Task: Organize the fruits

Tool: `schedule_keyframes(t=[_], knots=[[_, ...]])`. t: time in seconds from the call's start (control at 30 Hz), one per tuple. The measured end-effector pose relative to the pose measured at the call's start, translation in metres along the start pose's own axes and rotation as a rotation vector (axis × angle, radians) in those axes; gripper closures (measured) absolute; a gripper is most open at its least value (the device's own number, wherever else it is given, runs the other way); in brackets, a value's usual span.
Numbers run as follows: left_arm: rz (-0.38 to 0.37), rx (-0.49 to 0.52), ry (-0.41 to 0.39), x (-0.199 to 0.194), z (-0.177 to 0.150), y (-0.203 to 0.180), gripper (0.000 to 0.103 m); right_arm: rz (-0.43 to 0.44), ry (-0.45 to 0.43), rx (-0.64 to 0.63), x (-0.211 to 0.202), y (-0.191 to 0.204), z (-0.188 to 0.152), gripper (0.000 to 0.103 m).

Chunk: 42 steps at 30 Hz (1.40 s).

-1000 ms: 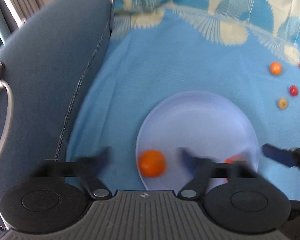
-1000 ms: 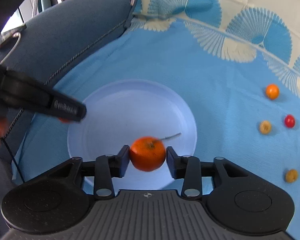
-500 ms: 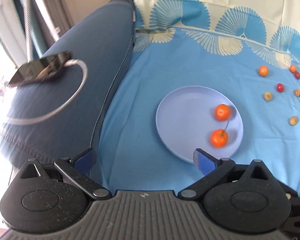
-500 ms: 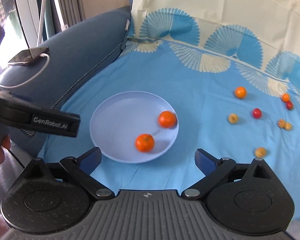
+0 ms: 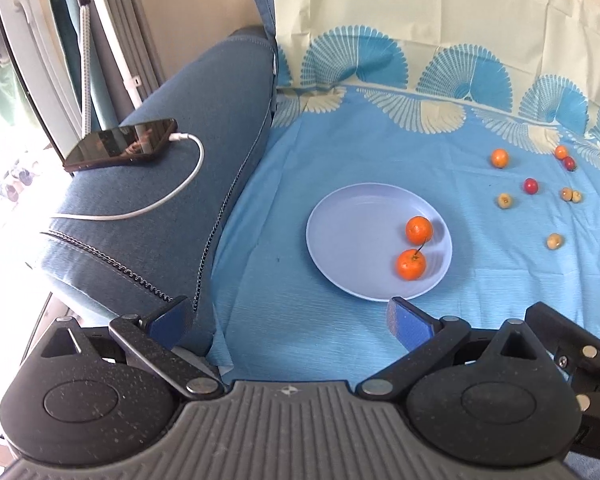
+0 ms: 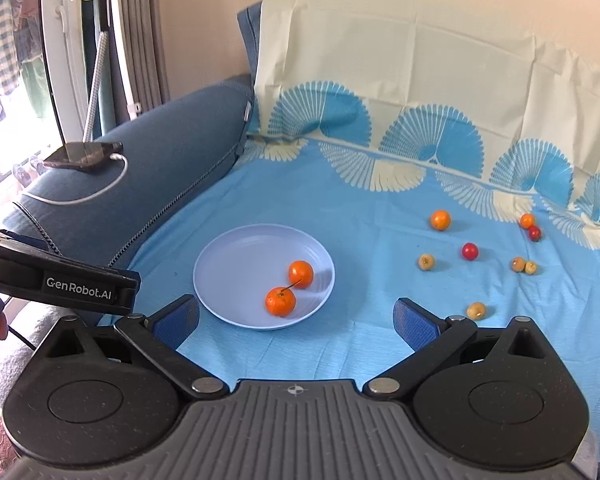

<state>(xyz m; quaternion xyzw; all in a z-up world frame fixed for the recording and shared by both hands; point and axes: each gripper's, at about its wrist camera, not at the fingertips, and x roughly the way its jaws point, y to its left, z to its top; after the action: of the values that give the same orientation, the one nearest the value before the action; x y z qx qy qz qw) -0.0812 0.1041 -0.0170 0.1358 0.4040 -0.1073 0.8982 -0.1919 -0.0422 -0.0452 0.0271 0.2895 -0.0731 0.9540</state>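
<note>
A pale blue plate [image 5: 332, 236] [image 6: 228, 268] lies on the blue cloth and holds two oranges [image 5: 419, 230] [image 5: 411, 264], the nearer with a thin stem. The same oranges [image 6: 301, 274] [image 6: 280, 301] show in the right wrist view. To the plate's right, a small orange [image 6: 440, 219], red cherries [image 6: 469, 251] and yellowish fruits [image 6: 426, 261] are scattered on the cloth. My left gripper [image 5: 286, 314] hangs open and empty, back from the plate's near edge. My right gripper [image 6: 296, 314] is opening wide, with nothing between its fingers.
A blue sofa arm [image 5: 160, 208] rises left of the cloth, carrying a phone [image 5: 120, 148] on a white charging cable [image 5: 172, 196]. A cream backrest cover [image 6: 420, 60] stands behind. The left gripper's body [image 6: 60, 288] reaches in at the right view's left edge.
My right gripper let go of the stemmed orange, which now lies in the plate, and its jaws spread wide. Both grippers pulled back and up from the plate.
</note>
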Motion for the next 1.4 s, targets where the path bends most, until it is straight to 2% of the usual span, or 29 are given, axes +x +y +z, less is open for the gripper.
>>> schedule_keyframes(t=[0.23,0.53,1.4], knots=[[0.014,0.004,-0.038,-0.020,-0.002,-0.002,0.000,0.004,-0.050,-0.009,-0.020,-0.002,-0.001,0.001],[0.024,0.007,-0.052,-0.029,-0.004,-0.002,0.000,0.011,-0.069,-0.022,-0.028,-0.001,-0.003,0.001],[0.049,0.045,0.001,-0.008,0.001,-0.011,0.000,0.019,-0.016,0.009,-0.007,-0.007,-0.004,0.001]])
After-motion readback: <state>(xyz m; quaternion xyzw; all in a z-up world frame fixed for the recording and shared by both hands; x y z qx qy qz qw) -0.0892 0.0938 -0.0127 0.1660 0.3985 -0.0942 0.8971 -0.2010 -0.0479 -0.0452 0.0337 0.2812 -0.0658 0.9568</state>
